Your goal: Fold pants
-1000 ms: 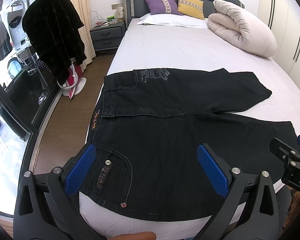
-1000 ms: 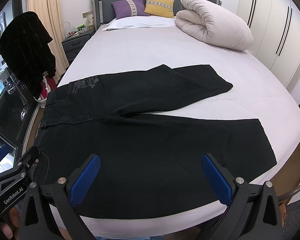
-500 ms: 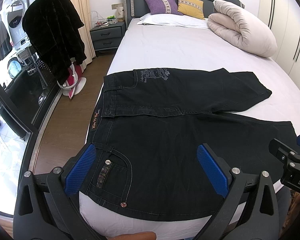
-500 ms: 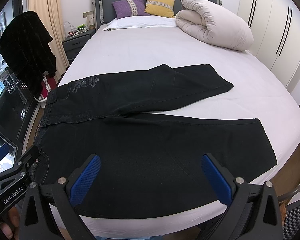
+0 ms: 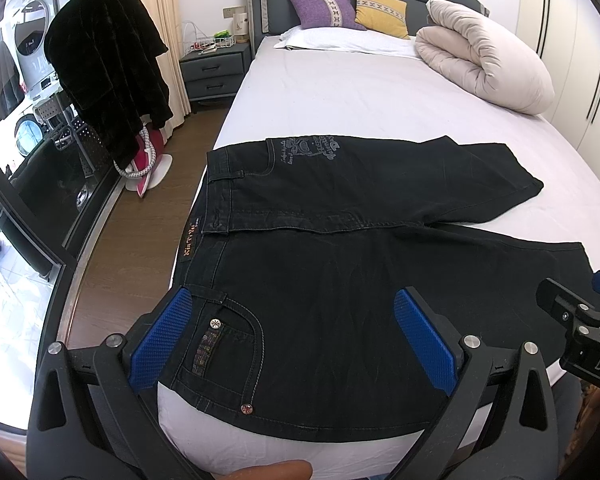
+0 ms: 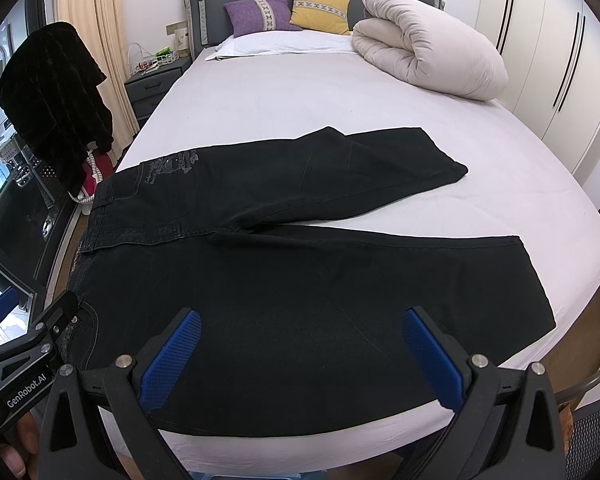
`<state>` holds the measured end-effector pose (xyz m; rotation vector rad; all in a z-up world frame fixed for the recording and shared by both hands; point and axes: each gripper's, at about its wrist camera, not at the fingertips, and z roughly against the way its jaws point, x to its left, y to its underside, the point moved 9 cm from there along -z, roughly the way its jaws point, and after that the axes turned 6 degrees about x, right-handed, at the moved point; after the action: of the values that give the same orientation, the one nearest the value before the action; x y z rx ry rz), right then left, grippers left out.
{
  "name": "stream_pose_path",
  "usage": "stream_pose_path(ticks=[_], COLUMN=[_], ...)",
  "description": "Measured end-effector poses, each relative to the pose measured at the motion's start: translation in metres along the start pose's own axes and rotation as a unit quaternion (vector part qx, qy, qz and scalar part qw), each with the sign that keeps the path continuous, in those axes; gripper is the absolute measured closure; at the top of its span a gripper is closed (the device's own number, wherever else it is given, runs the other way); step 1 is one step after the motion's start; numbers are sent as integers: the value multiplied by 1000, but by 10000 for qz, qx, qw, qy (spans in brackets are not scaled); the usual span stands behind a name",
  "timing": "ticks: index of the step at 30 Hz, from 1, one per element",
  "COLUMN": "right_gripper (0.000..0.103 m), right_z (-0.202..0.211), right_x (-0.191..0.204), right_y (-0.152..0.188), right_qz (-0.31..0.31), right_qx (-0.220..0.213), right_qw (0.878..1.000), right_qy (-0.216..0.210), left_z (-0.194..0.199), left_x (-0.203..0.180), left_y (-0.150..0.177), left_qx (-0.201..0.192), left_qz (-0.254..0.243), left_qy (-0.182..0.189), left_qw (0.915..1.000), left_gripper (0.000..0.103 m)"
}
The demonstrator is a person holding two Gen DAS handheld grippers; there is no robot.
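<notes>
The black pants (image 5: 340, 240) lie flat across the near end of the bed (image 5: 340, 92), waistband to the left, legs splayed apart to the right. The left gripper (image 5: 292, 340) hangs spread wide over the near hip pocket, holding nothing. The right gripper (image 6: 300, 356) hangs equally spread over the near leg.

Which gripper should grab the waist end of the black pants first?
Probably the left gripper. It sits open over the pocket corner of the pants, beside the waistband. The right gripper, also open, sits farther along the near leg, toward the hem.
</notes>
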<state>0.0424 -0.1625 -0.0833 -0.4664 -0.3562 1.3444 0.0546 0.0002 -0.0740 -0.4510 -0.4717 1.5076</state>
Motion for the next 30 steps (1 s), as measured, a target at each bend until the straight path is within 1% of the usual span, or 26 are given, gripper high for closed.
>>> stream_pose_path(ticks=[3, 8, 10, 12, 14, 16, 18, 20, 22, 23, 25, 26, 28, 30], right_gripper=[0, 0, 0, 0, 0, 0, 0, 0, 0, 0, 0, 0, 0, 0], right_z=[0, -1, -3, -3, -5, -8, -12, -15, -21, -24, -28, -33, -44, -56], right_x=[0, 0, 1, 1, 3, 10, 16, 23, 30, 33, 38, 41, 43, 48], right_y=[0, 0, 0, -1, -2, 2, 0, -7, -17, -24, -39, -45, -60, -74], right_qz=[-1, -4, -4, 5, 26, 75, 169, 299, 413, 481, 631, 712, 852, 1069], right_qx=[6, 9, 6, 2, -8, -26, -40, -69, -115, -160, -237, -255, -237, -243], right_qw=[10000, 10000, 10000, 10000, 10000, 9997, 9992, 9981, 9967, 9956, 9928, 9915, 9894, 9857], right_qy=[-6, -9, -12, -39, -92, -218, -369, -535, -685, -786, -989, -1060, -1153, -1280], left_z=[0, -9, -12, -14, -19, -28, -37, -52, -62, -68, -79, -83, -99, -119], left_x=[1, 4, 6, 10, 15, 23, 31, 39, 43, 45, 48, 49, 52, 59], left_y=[0, 7, 7, 5, 0, -10, -18, -25, -34, -40, -51, -55, -69, -90], left_qx=[8, 85, 66, 34, 2, 35, 47, 153, 88, -15, -162, -191, -121, 82], left_qz=[10, 9, 17, 96, 220, 305, 325, 299, 208, 66, -161, -209, -308, -320], left_qy=[-23, -181, -166, -51, 284, 489, 573, 679, 779, 763, 595, 576, 564, 494], left_qw=[10000, 9998, 9998, 9999, 9994, 9983, 9978, 9971, 9967, 9971, 9980, 9979, 9979, 9982], left_gripper=[0, 0, 0, 0, 0, 0, 0, 0, 0, 0, 0, 0, 0, 0])
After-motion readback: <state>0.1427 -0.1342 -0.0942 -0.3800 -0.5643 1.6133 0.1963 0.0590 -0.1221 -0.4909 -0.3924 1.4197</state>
